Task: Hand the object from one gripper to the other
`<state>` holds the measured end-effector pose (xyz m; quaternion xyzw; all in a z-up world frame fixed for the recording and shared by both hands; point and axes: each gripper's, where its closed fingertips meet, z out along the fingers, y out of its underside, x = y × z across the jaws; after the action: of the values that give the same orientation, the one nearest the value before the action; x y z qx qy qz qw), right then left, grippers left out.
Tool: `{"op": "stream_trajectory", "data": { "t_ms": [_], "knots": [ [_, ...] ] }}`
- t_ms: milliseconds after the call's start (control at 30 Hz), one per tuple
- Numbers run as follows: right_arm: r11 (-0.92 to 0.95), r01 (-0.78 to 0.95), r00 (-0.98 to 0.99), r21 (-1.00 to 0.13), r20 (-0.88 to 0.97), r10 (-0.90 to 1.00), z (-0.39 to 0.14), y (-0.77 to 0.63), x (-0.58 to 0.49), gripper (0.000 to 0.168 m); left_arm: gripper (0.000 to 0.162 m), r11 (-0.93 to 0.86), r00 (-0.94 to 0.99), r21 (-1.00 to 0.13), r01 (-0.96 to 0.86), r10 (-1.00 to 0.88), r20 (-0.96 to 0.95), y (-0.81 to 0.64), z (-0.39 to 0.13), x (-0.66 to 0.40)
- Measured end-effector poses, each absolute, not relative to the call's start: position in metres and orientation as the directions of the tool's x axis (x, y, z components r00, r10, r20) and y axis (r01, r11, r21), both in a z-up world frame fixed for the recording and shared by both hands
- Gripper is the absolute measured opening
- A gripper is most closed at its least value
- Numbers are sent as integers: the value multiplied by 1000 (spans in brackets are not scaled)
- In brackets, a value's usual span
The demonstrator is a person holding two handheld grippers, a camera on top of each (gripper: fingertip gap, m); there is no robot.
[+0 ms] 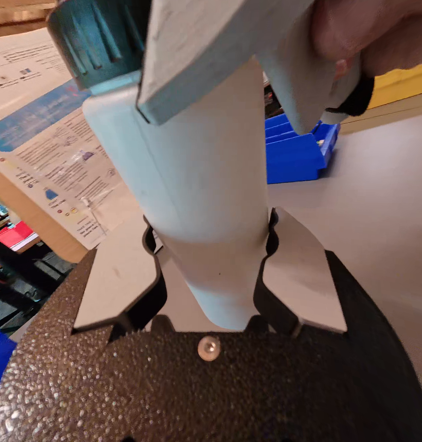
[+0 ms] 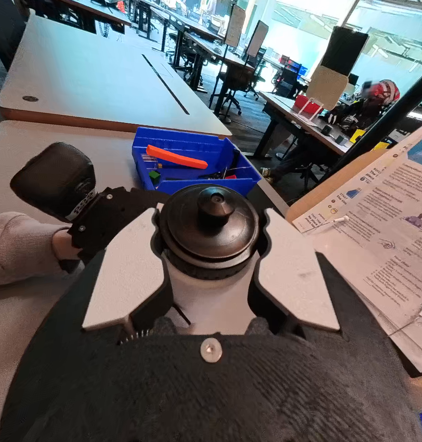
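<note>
My left black two-finger gripper [image 1: 210, 241] squeezes tight low down. My right black two-finger gripper [image 2: 210, 236] squeezes tight up top. My hand [image 1: 363, 31] holds its handle.

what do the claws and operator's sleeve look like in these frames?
Left claw: black textured body, pale grey finger plates with wavy black inner pads, silver centre screw. Right claw: same build. The operator's sleeve is light grey. No cables visible.

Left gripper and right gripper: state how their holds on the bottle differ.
The left gripper clamps the bottle on its white body, toward the base; the right gripper clamps it at the black cap. From the left gripper the cap points away; from the right gripper its top shows. Both appear shut on the same bottle.
</note>
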<state>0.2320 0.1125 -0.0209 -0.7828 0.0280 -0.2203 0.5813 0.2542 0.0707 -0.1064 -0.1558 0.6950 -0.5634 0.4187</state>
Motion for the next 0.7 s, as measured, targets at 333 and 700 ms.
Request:
{"op": "stream_trajectory", "data": {
  "t_ms": [333, 700],
  "knots": [
    [-176, 182, 826, -967, 247, -506, 8, 95, 256, 79, 113, 398, -458, -907, 137, -787, -414, 75, -124, 273],
    [-264, 32, 983, -964, 78, -167, -25, 89, 221, 104, 88, 173, -842, -982, 81, -516, -160, 51, -133, 244]
  ]
}}
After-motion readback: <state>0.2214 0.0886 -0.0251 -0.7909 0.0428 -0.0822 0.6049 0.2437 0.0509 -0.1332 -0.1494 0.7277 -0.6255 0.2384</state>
